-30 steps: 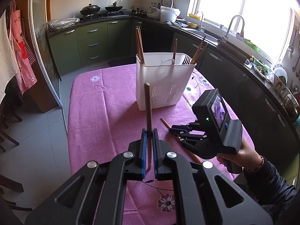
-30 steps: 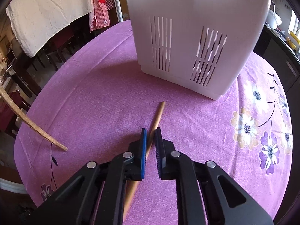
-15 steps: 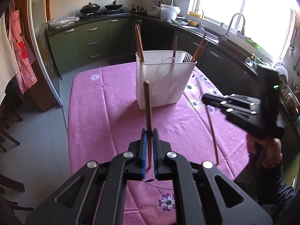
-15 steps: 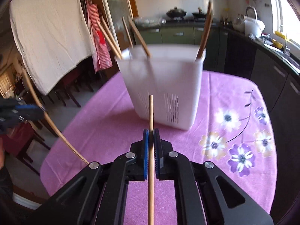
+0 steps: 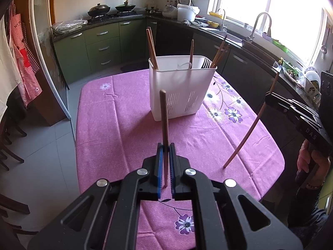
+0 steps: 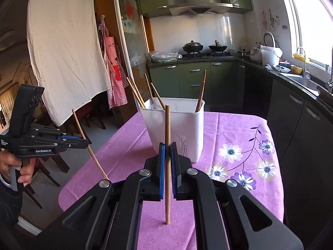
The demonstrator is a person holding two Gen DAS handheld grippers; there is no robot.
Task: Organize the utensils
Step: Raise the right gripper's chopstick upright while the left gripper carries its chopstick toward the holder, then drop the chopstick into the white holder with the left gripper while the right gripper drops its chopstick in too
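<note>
Chopsticks: one per claw, left, right.

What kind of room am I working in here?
Almost certainly a home kitchen: green cabinets under a dark counter, two woks on a gas stove below a range hood, and a sink tap by the window. The table wears a purple floral tablecloth.

My left tongs and right tongs were matte black with blue pads and silver screws; white "GenRobot.AI" lettering marked one side. I wore dark sleeves and a wrist bracelet.
</note>
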